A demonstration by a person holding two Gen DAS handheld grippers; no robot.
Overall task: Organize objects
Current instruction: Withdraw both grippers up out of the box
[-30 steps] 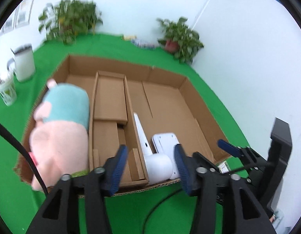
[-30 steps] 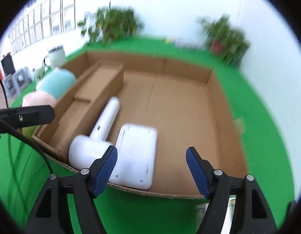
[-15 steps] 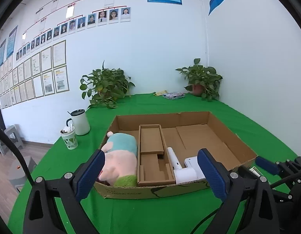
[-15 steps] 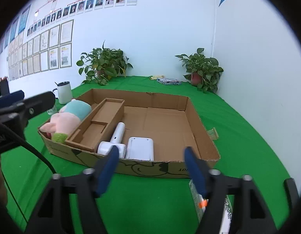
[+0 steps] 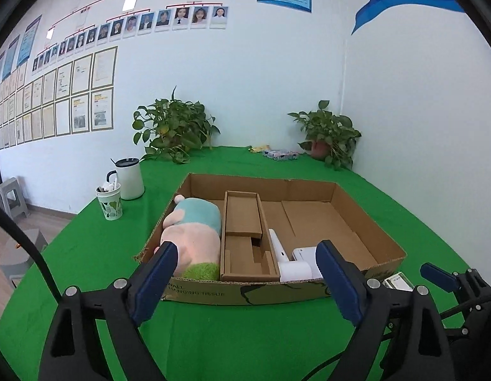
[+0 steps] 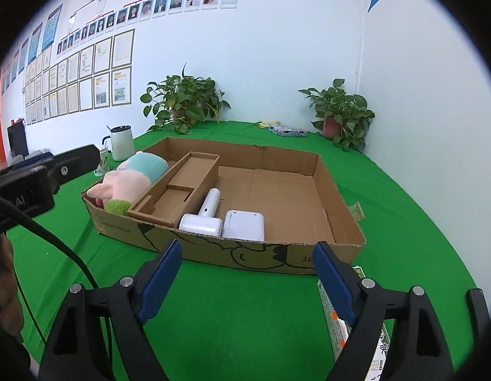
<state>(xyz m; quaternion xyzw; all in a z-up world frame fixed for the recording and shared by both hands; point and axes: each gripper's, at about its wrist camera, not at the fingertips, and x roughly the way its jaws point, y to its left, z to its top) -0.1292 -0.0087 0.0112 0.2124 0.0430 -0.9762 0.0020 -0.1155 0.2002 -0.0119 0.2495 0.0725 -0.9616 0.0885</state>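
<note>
Since a second ago we have drawn both grippers back and up from the cardboard box (image 5: 369,222) — then they hung right over its near edge, now they sit well short of it above the green tablecloth (image 6: 245,311), and the whole room shows. Our left gripper (image 5: 245,281) has its jaws wide apart and holds nothing; our right gripper (image 6: 245,277) is likewise spread and empty.

Inside the box, the plush toy (image 5: 194,233) lies in the left section, a cardboard insert (image 5: 243,238) sits beside it, and the white handheld device (image 6: 205,214) and white flat unit (image 6: 245,223) lie side by side against the near wall. The right half of the box floor is bare.

We judge the task well along, not finished — a long printed packet (image 6: 336,314) lies on the cloth just outside the box's near right corner, under our right gripper, and looks like the next thing to put in.
</note>
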